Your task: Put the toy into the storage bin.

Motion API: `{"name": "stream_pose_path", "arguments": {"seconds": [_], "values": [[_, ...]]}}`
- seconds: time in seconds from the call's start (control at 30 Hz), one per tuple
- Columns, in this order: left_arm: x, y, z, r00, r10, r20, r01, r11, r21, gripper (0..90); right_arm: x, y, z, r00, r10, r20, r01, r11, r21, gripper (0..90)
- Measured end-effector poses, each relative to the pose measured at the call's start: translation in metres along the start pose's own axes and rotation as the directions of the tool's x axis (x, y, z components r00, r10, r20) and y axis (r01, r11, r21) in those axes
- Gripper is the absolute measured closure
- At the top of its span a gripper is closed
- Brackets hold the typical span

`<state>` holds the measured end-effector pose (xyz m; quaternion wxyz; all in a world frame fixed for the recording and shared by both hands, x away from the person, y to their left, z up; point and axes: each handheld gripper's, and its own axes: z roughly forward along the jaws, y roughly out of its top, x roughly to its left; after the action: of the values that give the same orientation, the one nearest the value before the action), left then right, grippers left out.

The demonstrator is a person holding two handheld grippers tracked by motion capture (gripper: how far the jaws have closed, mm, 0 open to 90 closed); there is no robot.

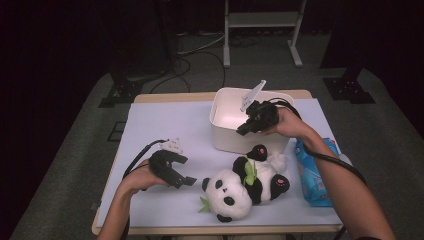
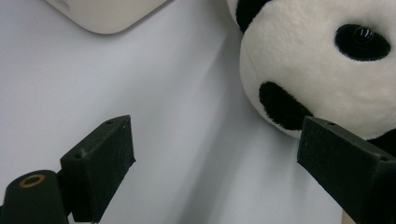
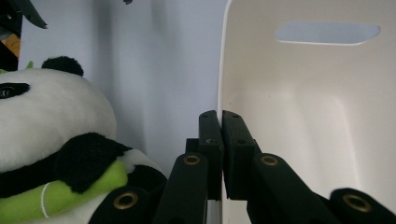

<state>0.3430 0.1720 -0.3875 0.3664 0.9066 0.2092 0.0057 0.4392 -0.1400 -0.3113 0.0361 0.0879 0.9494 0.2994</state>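
The plush panda (image 1: 243, 186) lies on its back at the near edge of the pale blue table cover (image 1: 165, 125). Just left of the panda's head, the left gripper (image 1: 186, 181) rests with jaws spread and empty. Behind the panda stands the white plastic bin (image 1: 223, 127); the right gripper (image 1: 243, 130) is pinched shut on the bin's near wall. A blue packet (image 1: 313, 175) lies right of the panda.
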Motion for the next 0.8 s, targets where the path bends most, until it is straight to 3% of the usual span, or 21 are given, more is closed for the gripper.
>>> {"name": "stream_pose_path", "arguments": {"seconds": [0.47, 0.8], "values": [[0.002, 0.000, -0.001, 1.0000, -0.007, -0.006, 0.007, 1.0000, 0.001, 10.0, 0.010, 0.003, 0.002, 0.9994, -0.028, -0.020, 0.028, 0.9996, 0.001, 87.0], [0.003, -0.003, 0.000, 0.9998, -0.016, -0.012, 0.016, 0.9998, 0.008, 10.0, 0.012, 0.002, 0.001, 0.9994, -0.021, -0.028, 0.021, 0.9998, 0.006, 85.4]]}}
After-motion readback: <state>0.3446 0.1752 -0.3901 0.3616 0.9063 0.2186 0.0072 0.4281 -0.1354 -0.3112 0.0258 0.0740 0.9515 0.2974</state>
